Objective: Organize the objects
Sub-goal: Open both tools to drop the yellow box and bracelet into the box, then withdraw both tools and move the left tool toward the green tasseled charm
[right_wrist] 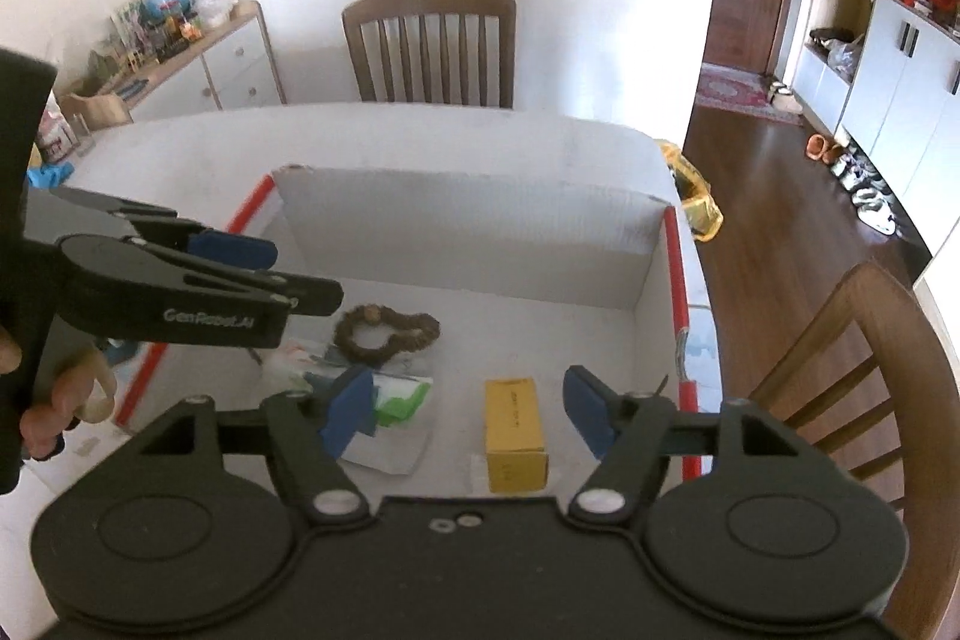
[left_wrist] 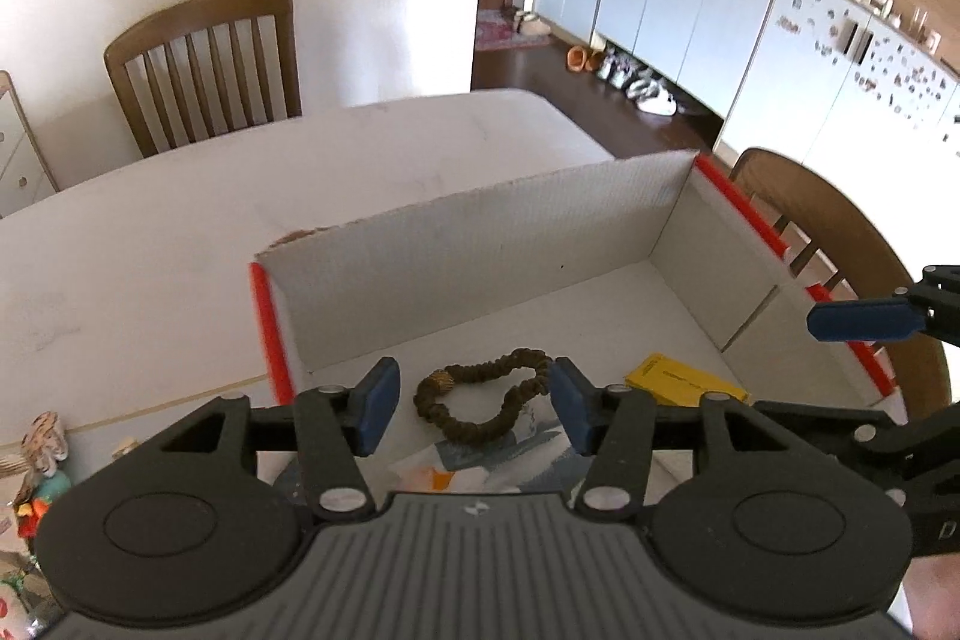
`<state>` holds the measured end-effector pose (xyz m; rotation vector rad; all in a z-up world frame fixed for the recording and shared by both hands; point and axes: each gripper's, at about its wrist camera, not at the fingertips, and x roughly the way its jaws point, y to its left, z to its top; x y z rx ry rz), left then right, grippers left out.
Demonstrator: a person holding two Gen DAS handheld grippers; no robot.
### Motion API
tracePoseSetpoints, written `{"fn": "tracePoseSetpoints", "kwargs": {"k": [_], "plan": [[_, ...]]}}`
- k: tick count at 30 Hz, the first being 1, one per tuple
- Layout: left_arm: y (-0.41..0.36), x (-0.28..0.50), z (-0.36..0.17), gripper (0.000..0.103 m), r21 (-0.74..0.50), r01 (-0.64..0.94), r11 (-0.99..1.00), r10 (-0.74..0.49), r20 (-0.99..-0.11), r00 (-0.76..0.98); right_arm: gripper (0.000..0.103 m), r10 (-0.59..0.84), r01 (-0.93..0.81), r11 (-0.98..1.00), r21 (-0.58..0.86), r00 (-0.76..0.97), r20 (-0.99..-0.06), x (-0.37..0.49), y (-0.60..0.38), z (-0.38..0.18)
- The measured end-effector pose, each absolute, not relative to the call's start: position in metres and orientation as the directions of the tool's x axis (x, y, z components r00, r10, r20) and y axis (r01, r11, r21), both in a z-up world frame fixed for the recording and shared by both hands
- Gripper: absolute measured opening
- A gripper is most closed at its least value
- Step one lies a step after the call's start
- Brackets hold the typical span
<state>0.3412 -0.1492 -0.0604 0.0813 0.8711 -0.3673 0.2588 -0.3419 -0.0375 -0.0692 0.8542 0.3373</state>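
Both the left gripper (left_wrist: 471,409) and right gripper (right_wrist: 465,415) are hovering agape and empty above the white cardboard box (right_wrist: 468,226), where the brown hair tie (left_wrist: 486,397) and yellow carton (right_wrist: 516,433) are lying, apparently for collecting.

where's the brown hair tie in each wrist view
Left wrist: the brown hair tie lies low centre on the box floor, between the open jaws.
Right wrist: hair tie sits left of centre, beyond the jaws.
Shared landmark: the yellow box to its right.
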Motion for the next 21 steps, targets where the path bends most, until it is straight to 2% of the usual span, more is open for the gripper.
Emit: {"fn": "tracePoseSetpoints", "kwargs": {"k": [2,5,10,14,21], "plan": [[-0.141,0.334,-0.052,0.059,-0.095,0.342,0.935,-0.295,-0.744,0.599,0.074,0.268,-0.325,0.943,0.070,0.618,-0.739,0.254,-0.340,-0.032],[-0.129,0.321,-0.039,0.068,-0.104,0.337,0.936,-0.305,-0.718,0.625,0.078,0.288,-0.338,0.938,0.079,0.630,-0.722,0.242,-0.335,-0.022],[-0.109,0.301,-0.023,0.075,-0.109,0.337,0.935,-0.316,-0.690,0.651,0.083,0.310,-0.354,0.931,0.086,0.647,-0.697,0.228,-0.323,-0.010],[-0.092,0.279,-0.019,0.078,-0.111,0.339,0.934,-0.321,-0.672,0.667,0.093,0.318,-0.347,0.933,0.097,0.667,-0.674,0.217,-0.313,-0.003],[-0.058,0.251,-0.017,0.091,-0.114,0.317,0.941,-0.311,-0.655,0.688,0.100,0.327,-0.331,0.935,0.123,0.680,-0.656,0.204,-0.290,-0.002]]}}
